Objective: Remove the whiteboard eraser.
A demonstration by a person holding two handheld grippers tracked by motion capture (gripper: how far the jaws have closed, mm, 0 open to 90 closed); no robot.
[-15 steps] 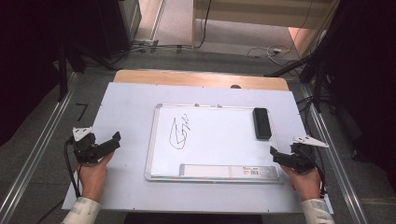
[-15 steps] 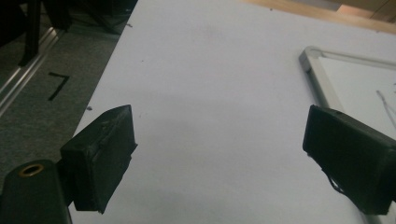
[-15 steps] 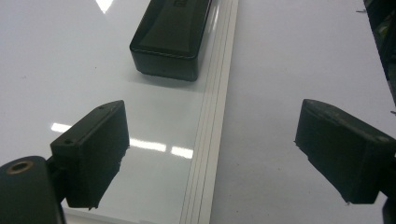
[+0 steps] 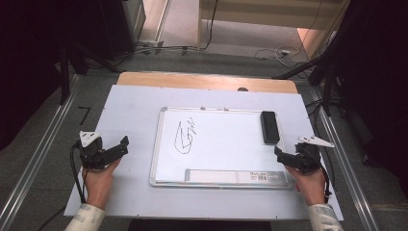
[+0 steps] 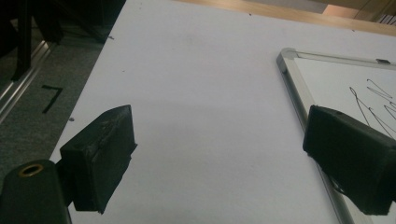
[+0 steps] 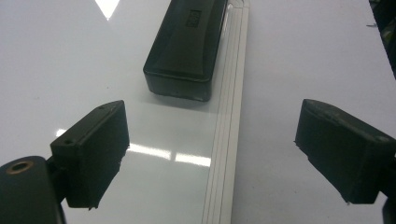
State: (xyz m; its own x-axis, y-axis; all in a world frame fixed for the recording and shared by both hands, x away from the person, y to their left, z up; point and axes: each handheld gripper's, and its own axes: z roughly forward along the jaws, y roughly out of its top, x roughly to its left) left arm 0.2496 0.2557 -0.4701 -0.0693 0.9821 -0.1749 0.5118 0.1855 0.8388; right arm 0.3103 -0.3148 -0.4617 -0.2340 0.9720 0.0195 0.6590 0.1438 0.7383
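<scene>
Both grippers hold nothing, jaws spread wide: the left gripper (image 4: 114, 150) at the high view's lower left, the right gripper (image 4: 285, 157) at lower right. Between them lies the whiteboard (image 4: 226, 144), a black eraser (image 4: 270, 127) at its upper right, a scribble (image 4: 184, 136) left of centre.

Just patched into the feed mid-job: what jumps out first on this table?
A whiteboard lies flat mid-table with a black scribble on its left half and a black eraser lying on it by its right edge. The left gripper and the right gripper flank the board, both with jaws wide apart and holding nothing; the right one faces the eraser.
</scene>
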